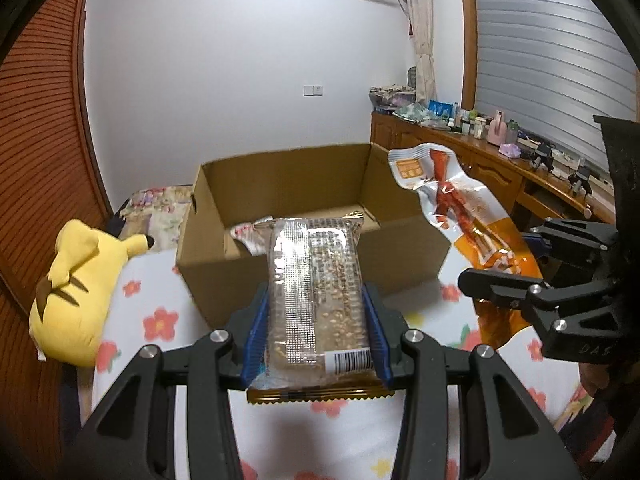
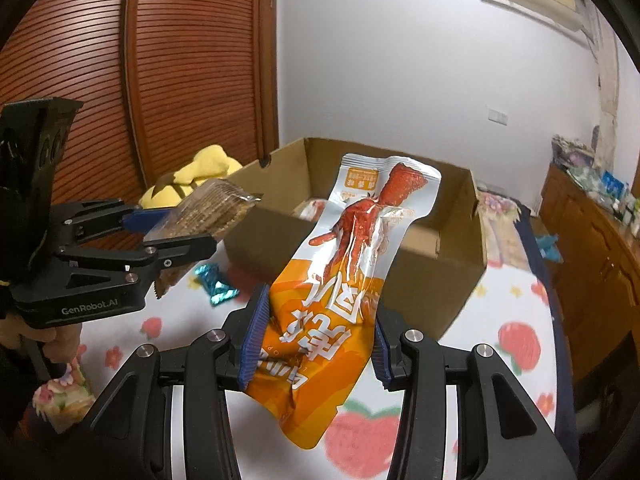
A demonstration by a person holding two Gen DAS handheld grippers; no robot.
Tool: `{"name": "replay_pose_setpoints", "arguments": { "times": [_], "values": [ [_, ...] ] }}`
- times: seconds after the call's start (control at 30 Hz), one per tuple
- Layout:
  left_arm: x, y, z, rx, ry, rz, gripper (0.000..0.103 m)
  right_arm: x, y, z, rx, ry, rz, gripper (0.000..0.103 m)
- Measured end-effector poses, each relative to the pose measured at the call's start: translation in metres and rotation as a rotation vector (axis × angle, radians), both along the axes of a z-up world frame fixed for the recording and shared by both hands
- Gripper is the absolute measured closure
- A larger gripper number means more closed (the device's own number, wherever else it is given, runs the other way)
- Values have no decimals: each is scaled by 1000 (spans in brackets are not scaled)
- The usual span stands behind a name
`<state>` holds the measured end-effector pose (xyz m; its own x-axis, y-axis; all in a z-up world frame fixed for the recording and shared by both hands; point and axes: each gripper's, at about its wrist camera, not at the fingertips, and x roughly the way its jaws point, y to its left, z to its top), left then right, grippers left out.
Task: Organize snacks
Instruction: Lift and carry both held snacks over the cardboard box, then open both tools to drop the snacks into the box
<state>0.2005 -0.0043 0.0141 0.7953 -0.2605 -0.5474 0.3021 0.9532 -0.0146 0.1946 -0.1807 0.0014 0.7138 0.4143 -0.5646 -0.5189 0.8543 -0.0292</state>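
Two snacks are held aloft above a flower-printed bed [image 1: 160,320], each pinched between blue pads. Nearest, the left claw [image 1: 316,344] is closed on a clear-wrapped cereal bar [image 1: 316,280], gripped across its width near the barcode end so that the long body juts forward toward the cardboard box [image 1: 280,184]. To the right, the right claw [image 2: 316,340] is clamped on the lower, orange half of a chicken-foot pouch [image 2: 352,248]; the limp upper half is left free and leans over the near rim of the box. Both packets appear to be held by their near ends so that they can be dropped lengthwise into the box, which is judged to be the collecting place.

On the bed between the claws, a blue-wrapped candy [image 2: 216,284] is seen lying loose, not yet gathered. Beyond it, the open box stands on the bed with at least one white-and-red packet [image 1: 244,232] already inside. A yellow plush toy [image 1: 80,280] lies to the left of the box. Against the far right wall, a wooden sideboard [image 1: 460,152] is crowded with bottles.
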Motion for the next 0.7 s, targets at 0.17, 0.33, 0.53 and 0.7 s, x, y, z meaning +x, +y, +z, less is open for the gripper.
{"name": "replay_pose_setpoints", "arguments": {
  "times": [0.17,0.33,0.53,0.7],
  "values": [
    [33,-6,15,1,-23,-6,60,34,-2,11,-6,-4,4,58],
    [71,-10,22,6,-14,-1,60,62,-10,19,-2,-9,5,57],
    [105,-16,30,0,-12,-3,60,98,-16,24,7,-5,0,57],
    [130,-23,26,24,5,6,59,120,-18,16,1,17,-3,57]
  ]
}}
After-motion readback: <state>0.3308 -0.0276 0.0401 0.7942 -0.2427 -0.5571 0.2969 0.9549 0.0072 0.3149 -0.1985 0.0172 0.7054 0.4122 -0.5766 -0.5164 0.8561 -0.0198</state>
